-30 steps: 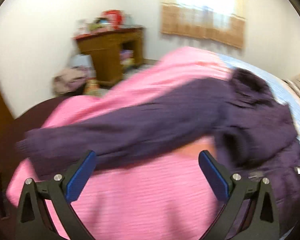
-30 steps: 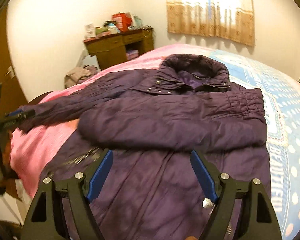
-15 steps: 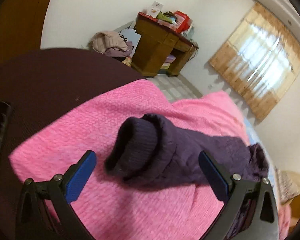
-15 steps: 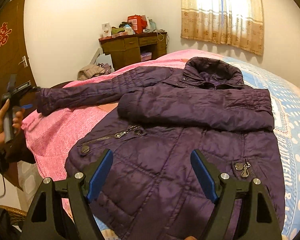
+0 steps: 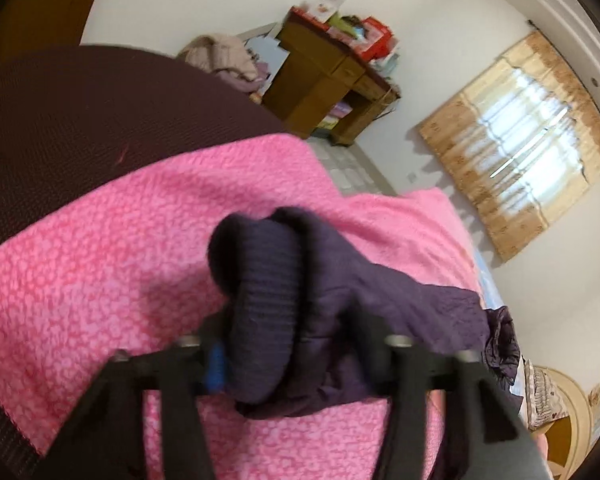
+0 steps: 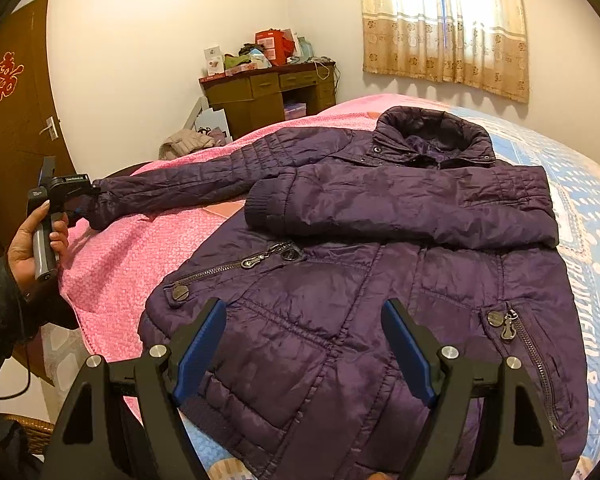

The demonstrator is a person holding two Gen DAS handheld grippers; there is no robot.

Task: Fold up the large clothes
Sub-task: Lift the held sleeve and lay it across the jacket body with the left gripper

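A dark purple quilted jacket [image 6: 380, 280] lies face up on the bed. Its right sleeve [image 6: 400, 212] is folded across the chest. Its left sleeve [image 6: 204, 176] stretches out to the left over a pink blanket [image 6: 140, 264]. My left gripper [image 5: 284, 356] is closed around that sleeve's ribbed cuff [image 5: 260, 292]; it also shows in the right wrist view [image 6: 88, 200], held by a hand at the sleeve end. My right gripper [image 6: 304, 356] is open and empty above the jacket's lower hem.
A wooden desk [image 6: 268, 92] piled with boxes stands against the far wall, with clothes heaped on the floor [image 6: 186, 142] beside it. A curtained window [image 6: 444, 24] is behind the bed. A brown door [image 6: 12, 128] is at left. A blue dotted sheet [image 6: 588, 216] covers the bed's right side.
My left gripper has moved onto the end of the outstretched sleeve and closed on its cuff. My right gripper has drawn back toward the hem and stayed open.
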